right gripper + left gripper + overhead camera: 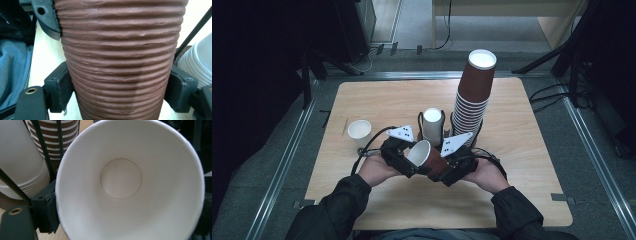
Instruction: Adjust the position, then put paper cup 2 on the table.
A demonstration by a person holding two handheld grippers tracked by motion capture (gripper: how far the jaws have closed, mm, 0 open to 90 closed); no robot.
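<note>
1. A light wooden table point(377, 100) stands on a grey floor in a dim room, with dark stands at the far left and right and metal rails along both sides
2. At the far right of the table a tall stack of ribbed brown paper cups point(473, 95) rises from a black wire rack point(447, 131); just left of it, in the same rack, sits a shorter stack of white paper cups point(432, 125)
3. A single white paper cup point(359, 131) stands upright on the table at the left, well apart from the rack
4. One ribbed brown paper cup with a white inside point(428, 158) is held in the air at the near middle, tilted with its mouth toward the left
5. The left gripper point(404, 159) is clenched on the cup at its rim; the left gripper view looks straight into the white interior point(121, 178)
6. The right gripper point(451, 170) is clamped across the ribbed wall point(120, 65), one pad on each side
7. As a judgement: one white cup seems already set out, the brown cup is between the rack and wherever it will be set down, and many cups remain stacked
8. No brand, label or writing can be read on the cups; the grey plates on the grippers carry only small dark marks
</note>
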